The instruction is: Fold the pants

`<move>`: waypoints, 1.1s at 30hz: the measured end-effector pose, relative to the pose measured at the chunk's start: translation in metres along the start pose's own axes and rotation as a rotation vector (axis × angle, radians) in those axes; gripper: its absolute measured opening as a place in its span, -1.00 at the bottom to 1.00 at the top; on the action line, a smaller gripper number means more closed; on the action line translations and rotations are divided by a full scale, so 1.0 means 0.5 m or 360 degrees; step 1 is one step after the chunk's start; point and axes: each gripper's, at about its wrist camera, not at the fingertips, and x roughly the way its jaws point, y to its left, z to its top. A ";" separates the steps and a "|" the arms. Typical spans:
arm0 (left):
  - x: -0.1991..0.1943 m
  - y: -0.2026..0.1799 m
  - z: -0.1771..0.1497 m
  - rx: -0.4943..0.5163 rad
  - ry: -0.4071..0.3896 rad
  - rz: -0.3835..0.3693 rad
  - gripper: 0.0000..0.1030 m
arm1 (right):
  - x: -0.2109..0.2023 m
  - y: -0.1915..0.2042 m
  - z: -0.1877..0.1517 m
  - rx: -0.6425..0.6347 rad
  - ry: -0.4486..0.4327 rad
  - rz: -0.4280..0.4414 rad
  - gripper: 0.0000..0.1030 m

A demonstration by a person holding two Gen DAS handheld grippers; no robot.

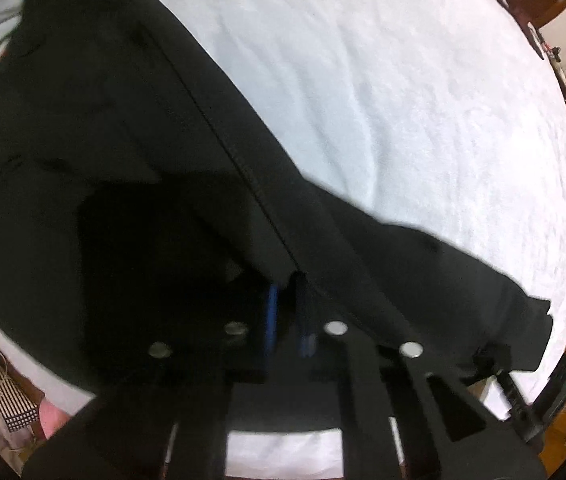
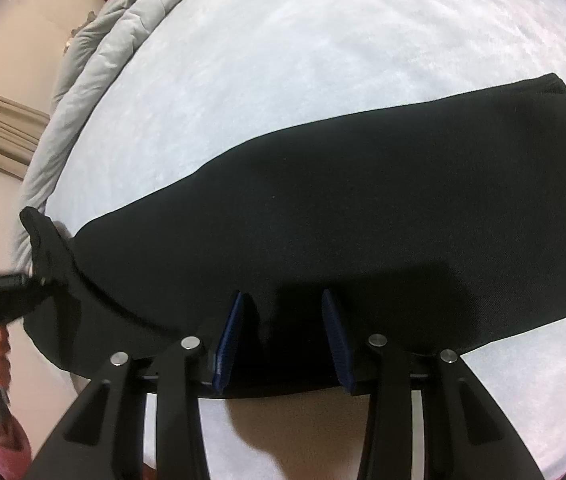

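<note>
Black pants [image 2: 363,216] spread lengthwise across white bed [image 2: 323,60], one end lifted off the sheet. Left gripper [image 1: 287,316] pinched together on a seamed fabric edge. Right gripper [image 2: 283,340] spread apart over the cloth, gripping nothing.

Left gripper [image 1: 287,312] pads nearly together pinching cloth, right gripper [image 2: 283,332] jaws spread wide

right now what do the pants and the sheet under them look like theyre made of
The pants look like a smooth, matte black woven fabric, perhaps a synthetic blend; a fine weave shows near the edge, and a stitched seam runs along one leg. The sheet looks like soft white cloth with a slightly nubby, fleece-like surface, though blur leaves that open.
</note>
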 end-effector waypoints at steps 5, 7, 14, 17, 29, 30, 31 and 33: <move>-0.014 0.044 -0.117 -0.0005 -0.0105 0.0179 -1.00 | 0.002 0.001 0.003 0.0000 0.0004 0.0008 -0.20; 0.011 0.074 -0.161 -0.0059 -0.0044 0.0164 -1.00 | 0.002 0.004 0.002 -0.0006 0.0004 -0.0003 -0.20; 0.001 0.052 -0.177 0.0011 -0.0138 -0.0002 -0.92 | -0.016 0.107 -0.001 -0.0352 -0.0077 -0.0016 0.22; -0.020 0.028 -0.141 0.0076 -0.0179 -0.0058 -0.58 | -0.015 0.197 0.005 -0.0628 -0.0059 0.0214 0.33; -0.068 0.017 0.044 0.0082 -0.0289 0.0075 0.39 | 0.115 0.382 0.009 -0.1140 0.0205 0.0428 -0.26; -0.067 0.025 0.044 0.0071 -0.0280 0.0089 0.39 | 0.117 0.384 -0.002 -0.1167 0.0218 0.0415 -0.62; -0.059 0.043 0.058 0.0063 -0.0275 0.0096 0.39 | 0.123 0.387 -0.014 -0.1214 0.0222 0.0354 -0.74; -0.049 0.027 0.096 0.0057 -0.0251 0.0130 0.40 | 0.126 0.385 -0.030 -0.1281 0.0205 0.0318 -0.83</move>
